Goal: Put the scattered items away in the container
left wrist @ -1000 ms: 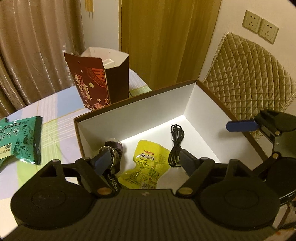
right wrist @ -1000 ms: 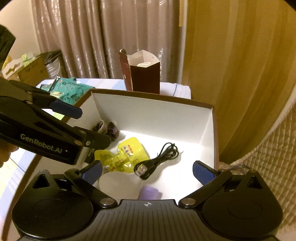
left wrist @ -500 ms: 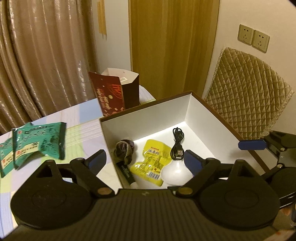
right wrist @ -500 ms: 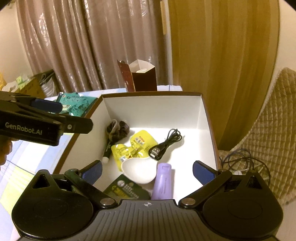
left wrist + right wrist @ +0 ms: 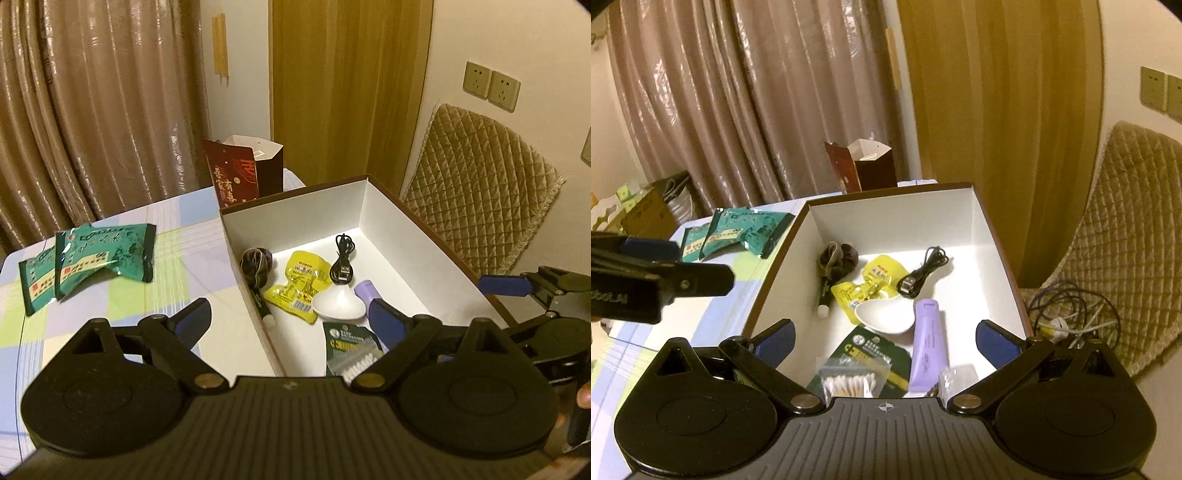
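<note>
Packets (image 5: 103,258) in green foil lie on the table left of the box (image 5: 380,206), outside it. Both grippers, left gripper (image 5: 290,319) and right gripper (image 5: 884,341), gape wide and empty. Overlapping, slippery foil risks a one-packet or slipping pinch.

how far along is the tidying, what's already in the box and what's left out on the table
Mostly done. The box already holds a cable, yellow snack packets, a white spoon, a purple tube, cotton swabs and more. Nothing is in hand: the left gripper and right gripper are open and empty. Left: two green packets on the table.
</note>
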